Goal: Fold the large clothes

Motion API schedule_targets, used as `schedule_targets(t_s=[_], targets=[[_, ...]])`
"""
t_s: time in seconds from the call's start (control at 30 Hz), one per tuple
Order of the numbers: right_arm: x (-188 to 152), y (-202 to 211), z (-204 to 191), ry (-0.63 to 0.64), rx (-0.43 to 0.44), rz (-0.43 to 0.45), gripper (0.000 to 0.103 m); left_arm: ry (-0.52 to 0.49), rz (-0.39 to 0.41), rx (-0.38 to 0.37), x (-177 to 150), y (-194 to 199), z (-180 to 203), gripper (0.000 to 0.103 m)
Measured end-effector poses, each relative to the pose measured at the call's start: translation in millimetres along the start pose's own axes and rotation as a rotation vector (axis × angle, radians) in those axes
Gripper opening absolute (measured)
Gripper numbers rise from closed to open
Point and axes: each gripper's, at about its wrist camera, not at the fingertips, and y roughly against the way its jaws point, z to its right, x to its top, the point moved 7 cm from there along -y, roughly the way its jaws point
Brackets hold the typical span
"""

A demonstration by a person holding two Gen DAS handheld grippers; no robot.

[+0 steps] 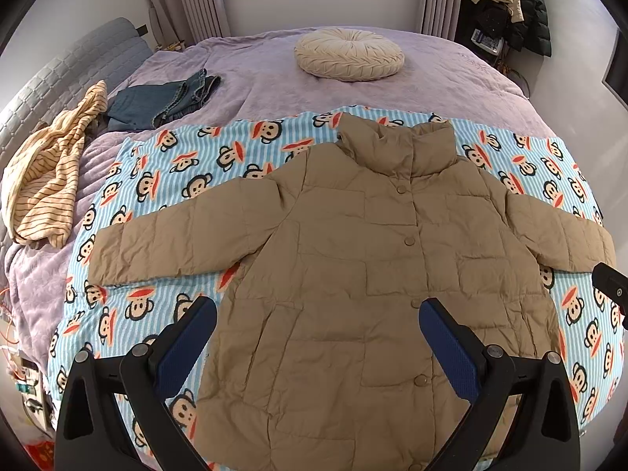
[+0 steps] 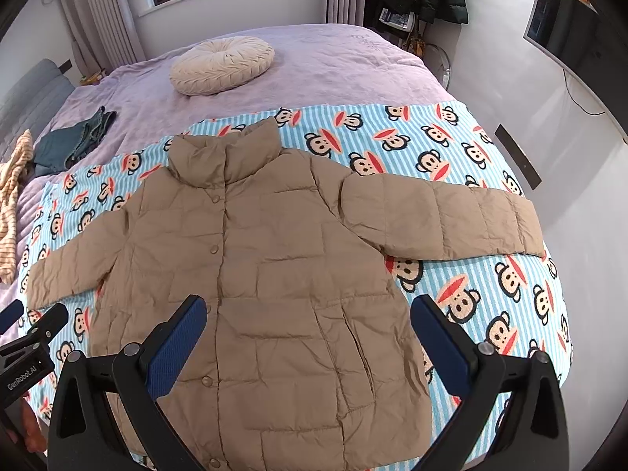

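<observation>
Lying flat, the puffer jacket (image 1: 353, 274) is light, soft, slippery; grasp a sleeve cuff. Left gripper (image 1: 318, 337) and right gripper (image 2: 308, 333) spread apart, empty.

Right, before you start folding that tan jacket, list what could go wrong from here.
1. The puffy jacket may spring back open after a fold; its quilted fill looks bulky.
2. The right sleeve reaches the bed's edge and could slide off when lifted.
3. Both grippers, left and right, are open over the hem; a pinch there might also catch the monkey-print blanket underneath and drag it along.
</observation>
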Motion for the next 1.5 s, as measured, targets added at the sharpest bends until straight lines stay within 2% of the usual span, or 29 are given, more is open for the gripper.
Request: schedule_targets(t_s=[0.87,1.27,1.3,1.5], targets=[[2,5,-3,-0.002,-0.002,-0.001,0.103,0.002,0.002,-0.002,0,2,-1,0.103],[2,5,-4,-0.002,-0.002,-0.001,0.103,0.004,0.002,-0.001,11,1,-3,0.103],[2,5,-4,-0.001,-0.002,-0.001,0.103,0.002,0.003,0.000,-1,2,-1,0.103],[2,5,-4,-0.002,-0.002,0.000,0.103,0.002,0.003,-0.001,-2,4,-1,0.103]])
